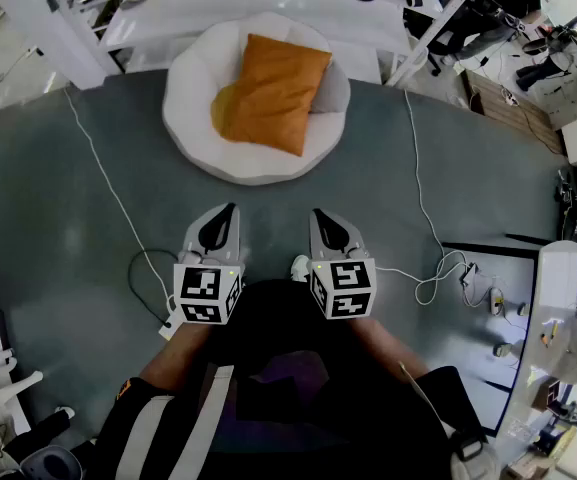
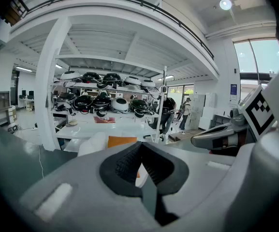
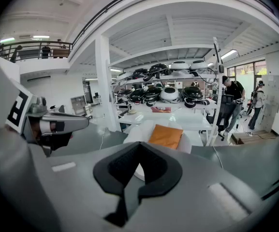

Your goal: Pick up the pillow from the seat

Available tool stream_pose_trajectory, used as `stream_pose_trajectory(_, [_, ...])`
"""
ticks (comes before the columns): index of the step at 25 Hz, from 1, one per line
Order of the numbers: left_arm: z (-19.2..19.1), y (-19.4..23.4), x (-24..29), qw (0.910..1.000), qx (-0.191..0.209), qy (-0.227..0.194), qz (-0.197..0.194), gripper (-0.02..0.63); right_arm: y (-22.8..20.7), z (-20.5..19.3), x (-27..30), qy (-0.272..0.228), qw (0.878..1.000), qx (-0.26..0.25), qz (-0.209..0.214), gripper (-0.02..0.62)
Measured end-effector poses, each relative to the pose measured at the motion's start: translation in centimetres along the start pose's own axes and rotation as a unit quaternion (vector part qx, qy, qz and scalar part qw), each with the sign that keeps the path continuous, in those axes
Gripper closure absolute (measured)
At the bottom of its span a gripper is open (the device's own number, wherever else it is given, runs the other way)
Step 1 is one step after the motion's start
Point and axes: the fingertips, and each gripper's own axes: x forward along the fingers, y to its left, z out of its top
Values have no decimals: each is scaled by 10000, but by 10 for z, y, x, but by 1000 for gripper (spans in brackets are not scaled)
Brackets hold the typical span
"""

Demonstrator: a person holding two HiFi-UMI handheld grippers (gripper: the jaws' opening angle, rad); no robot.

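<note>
place: lab or workshop | signs: racks of round black-and-white devices; floor cables; mezzanine

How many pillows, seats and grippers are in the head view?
pillow: 1
seat: 1
grippers: 2 (left gripper, right gripper)
Total: 4

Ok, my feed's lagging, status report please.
Left claw and right claw shut, empty. Orange pillow on white seat, untouched. Nothing between; cables off to the sides.
</note>
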Motion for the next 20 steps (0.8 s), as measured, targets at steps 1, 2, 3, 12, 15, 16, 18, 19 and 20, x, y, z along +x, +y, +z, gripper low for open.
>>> stream_pose_trajectory(1, [0, 1, 1, 10000, -10, -2, 5, 609, 0, 1, 2, -4, 10000, -3, -5, 595])
stream_pose_trajectory(2, [-1, 3, 1, 10000, -18, -4, 8, 609, 0, 1, 3, -8, 10000, -5, -11, 595])
stream_pose_trajectory(3, [-1, 4, 2, 10000, -25, -6, 10, 609, 1, 2, 5, -11, 10000, -7, -17, 595])
stream_pose_trajectory(12, [-3, 18, -1, 10000, -28, -56, -40, 609, 12, 3, 11, -63, 9999, 94, -75, 595])
stream_pose_trajectory(15, [-3, 24, -7, 9999, -12, -106, -44, 609, 18, 6, 11, -175, 9997, 152, -80, 595])
stream_pose_trajectory(16, [-2, 27, -9, 9999, -9, -119, -39, 609, 21, 7, 11, -208, 9996, 165, -87, 594])
stream_pose_trajectory(18, [0, 34, -15, 9999, -2, -154, -22, 609, 27, 12, 13, -254, 9995, 178, -111, 594])
stream_pose_trajectory(19, [2, 38, -19, 9998, 1, -179, -6, 609, 29, 15, 13, -276, 9994, 172, -128, 594])
stream_pose_trajectory(20, [3, 42, -23, 9998, 4, -208, 16, 609, 33, 18, 14, -302, 9993, 155, -145, 594])
